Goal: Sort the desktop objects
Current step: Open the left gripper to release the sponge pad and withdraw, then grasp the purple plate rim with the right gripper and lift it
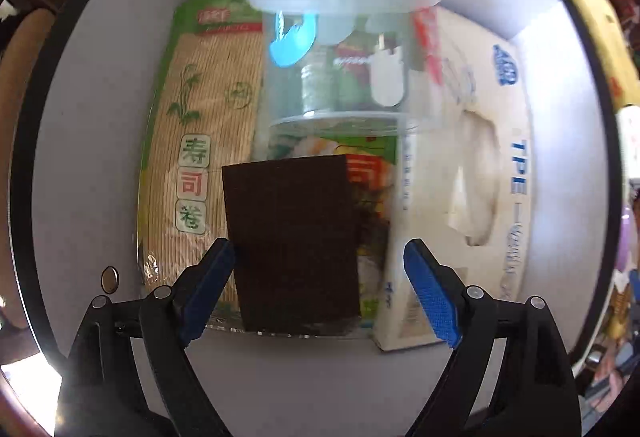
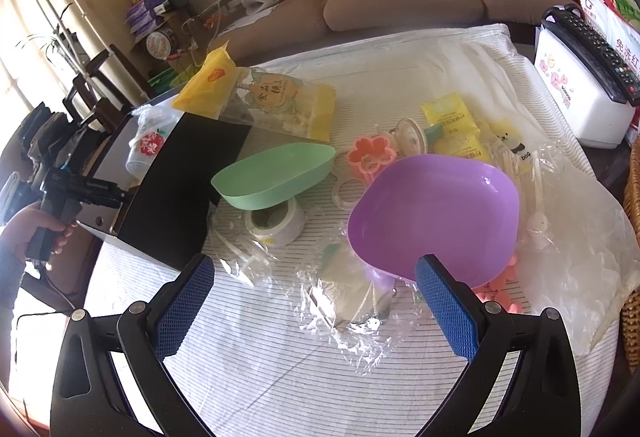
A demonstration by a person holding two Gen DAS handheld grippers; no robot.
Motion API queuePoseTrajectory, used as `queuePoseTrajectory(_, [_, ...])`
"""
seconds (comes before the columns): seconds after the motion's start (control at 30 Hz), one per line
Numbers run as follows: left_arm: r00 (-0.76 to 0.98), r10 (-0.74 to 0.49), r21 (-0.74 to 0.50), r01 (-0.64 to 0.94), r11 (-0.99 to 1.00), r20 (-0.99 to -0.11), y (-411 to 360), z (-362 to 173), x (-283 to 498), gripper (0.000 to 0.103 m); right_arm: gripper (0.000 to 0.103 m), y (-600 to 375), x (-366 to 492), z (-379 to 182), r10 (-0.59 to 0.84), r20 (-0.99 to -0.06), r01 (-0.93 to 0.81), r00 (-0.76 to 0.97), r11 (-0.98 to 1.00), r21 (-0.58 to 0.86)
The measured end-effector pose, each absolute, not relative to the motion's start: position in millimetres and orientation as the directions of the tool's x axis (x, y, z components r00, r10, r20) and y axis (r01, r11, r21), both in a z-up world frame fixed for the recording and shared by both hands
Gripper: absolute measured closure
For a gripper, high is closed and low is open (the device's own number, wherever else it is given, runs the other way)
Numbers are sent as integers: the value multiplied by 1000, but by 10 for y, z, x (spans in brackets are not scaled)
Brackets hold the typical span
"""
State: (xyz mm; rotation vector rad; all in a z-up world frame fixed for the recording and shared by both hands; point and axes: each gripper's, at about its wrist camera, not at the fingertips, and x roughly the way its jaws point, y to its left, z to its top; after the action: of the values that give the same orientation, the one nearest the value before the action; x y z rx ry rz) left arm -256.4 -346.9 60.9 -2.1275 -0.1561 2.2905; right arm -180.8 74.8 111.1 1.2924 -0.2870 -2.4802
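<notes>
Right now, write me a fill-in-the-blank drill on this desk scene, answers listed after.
1. The left gripper points down into a ____ box.
2. The dark brown pad lies on a packaged ____ rolling mat.
3. Before the right gripper, the big plastic bowl is ____.
4. The scoop is ____.

Answers: white; sushi; purple; green

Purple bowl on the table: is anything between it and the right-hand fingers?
Nothing solid blocks the purple bowl. Only crumpled clear plastic wrap lies on the striped cloth between it and the open right gripper.
</notes>
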Motion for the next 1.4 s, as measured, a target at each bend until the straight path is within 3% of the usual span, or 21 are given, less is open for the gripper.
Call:
queuePoseTrajectory(0.13, [-119,125,-142,149,-979,-985,-3735,712,-2620,17,0,754,-1795,1109,-378,-757,192,-534,-926,326])
queuePoseTrajectory(0.23, [-113,349,-365,192,-911,-930,-3904,637,-2668,17,0,747,-1784,1109,-375,-758,194,-533,-927,322])
queuePoseTrajectory(0.3, [-96,411,-422,205,-883,-907,-3938,572,-2687,17,0,752,-1788,1109,-375,-758,193,-534,-927,323])
queuePoseTrajectory(0.5, [-81,420,-428,203,-881,-904,-4048,549,-2742,16,0,751,-1814,1077,-376,-762,192,-528,-926,324])
queuePoseTrajectory(0.7, [-70,347,-354,175,-919,-935,-4122,583,-2735,11,0,709,-1813,1056,-377,-768,206,-518,-926,315])
queuePoseTrajectory(0.9, [-34,443,-441,199,-875,-896,-4075,385,-2656,10,0,790,-1821,1109,-370,-760,189,-534,-929,319])
queuePoseTrajectory(1.03, [-46,406,-408,166,-898,-913,-4019,447,-2586,10,0,1039,-1833,1235,-347,-739,147,-577,-935,324])
queuePoseTrajectory(1.23, [-235,332,-356,67,-932,-914,-3962,955,-2195,10,0,1621,-1861,1375,-295,-706,34,-644,-933,359])
queuePoseTrajectory(1.4, [-366,427,-422,-100,-901,-827,-3222,1333,-1765,3,0,1896,-1838,1407,-287,-698,-8,-656,-922,387])
